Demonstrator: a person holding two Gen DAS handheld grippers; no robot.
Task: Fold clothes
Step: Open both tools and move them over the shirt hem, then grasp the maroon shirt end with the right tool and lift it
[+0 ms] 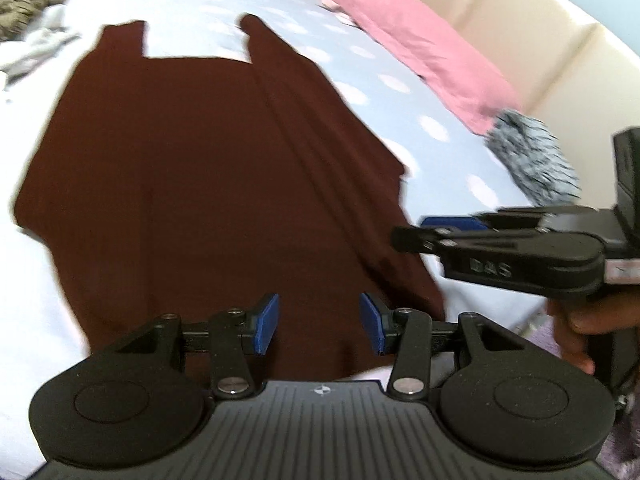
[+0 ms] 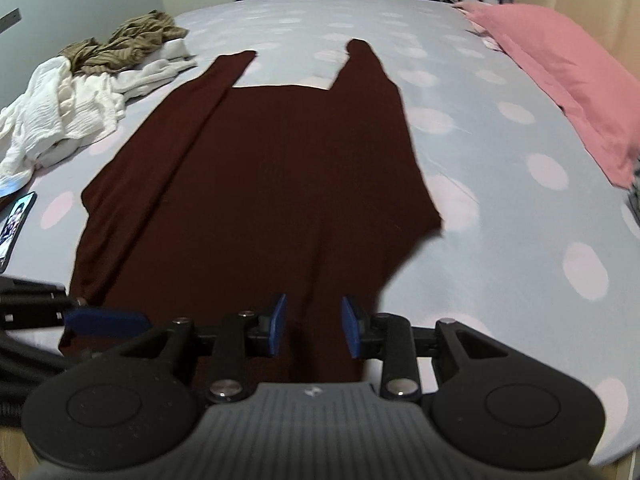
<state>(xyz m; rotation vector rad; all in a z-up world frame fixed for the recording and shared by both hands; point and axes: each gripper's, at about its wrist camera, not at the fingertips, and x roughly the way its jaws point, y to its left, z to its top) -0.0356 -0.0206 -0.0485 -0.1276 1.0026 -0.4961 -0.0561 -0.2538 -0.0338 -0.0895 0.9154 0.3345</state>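
Lying flat on the bed (image 2: pixel 500 216), the dark red garment (image 2: pixel 256 184) runs lengthwise away from both cameras, its two straps pointing to the far end. The left gripper (image 1: pixel 319 326) and right gripper (image 2: pixel 313 326) hover over its near hem, jaws spread, pinching nothing.

It was a home bedroom: a wide bed (image 2: pixel 500 216) under a pale dotted sheet, a pink pillow (image 2: pixel 568 80) against a cream padded headboard (image 1: pixel 520 40), loose clothes (image 2: pixel 80 92) heaped aside, a phone (image 2: pixel 16 224) lying nearby.
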